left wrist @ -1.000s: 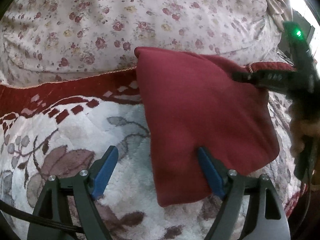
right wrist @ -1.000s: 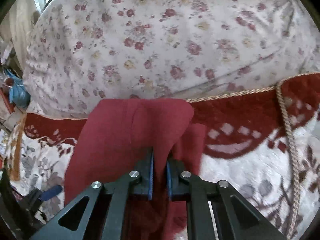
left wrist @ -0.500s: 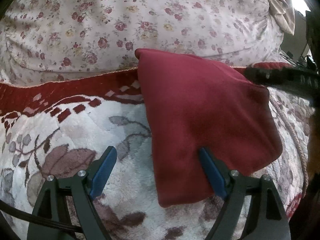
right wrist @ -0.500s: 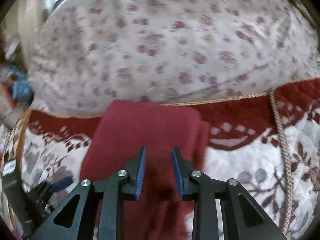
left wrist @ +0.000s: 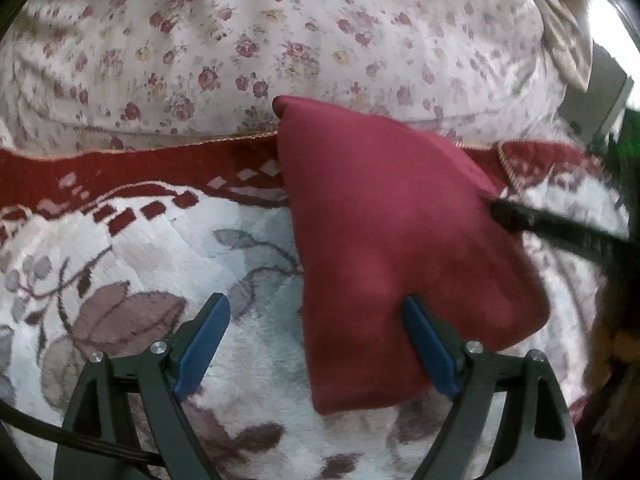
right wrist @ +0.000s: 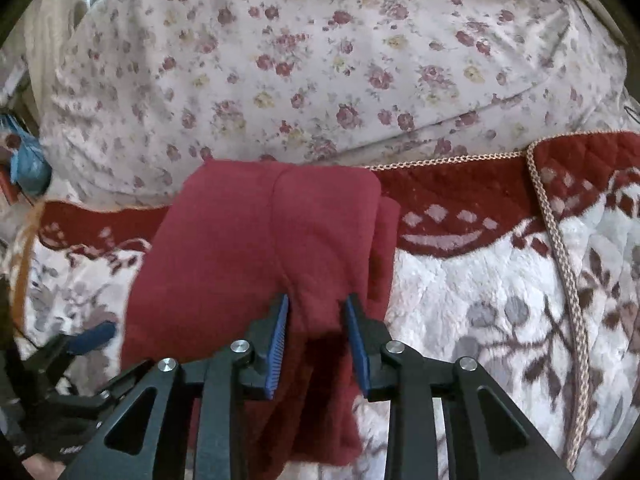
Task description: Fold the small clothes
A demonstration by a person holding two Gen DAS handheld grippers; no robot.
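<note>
A dark red folded garment [left wrist: 392, 240] lies flat on the plush blanket, its far corner reaching the floral sheet. My left gripper [left wrist: 316, 312] stands wide open over the garment's near left edge, its right finger [left wrist: 424, 336] above the cloth and its left finger over the blanket. In the right wrist view the same garment [right wrist: 248, 240] fills the middle. My right gripper [right wrist: 317, 312] hangs over its right part with the jaws opening. A low ridge of cloth lies between the pads, which do not press it. The right gripper also shows as a blurred dark bar [left wrist: 560, 232].
A white plush blanket [left wrist: 132, 264] with leaf pattern and a red border covers the near surface. A floral sheet [right wrist: 340, 60] rises behind it. Braided cord trim [right wrist: 560, 248] runs down the right. The left gripper [right wrist: 80, 340] sits low left in the right wrist view.
My right gripper has let go of the garment's fold, opened and drawn back a little. The raised flap has settled flat. The left gripper stayed in place, open.
</note>
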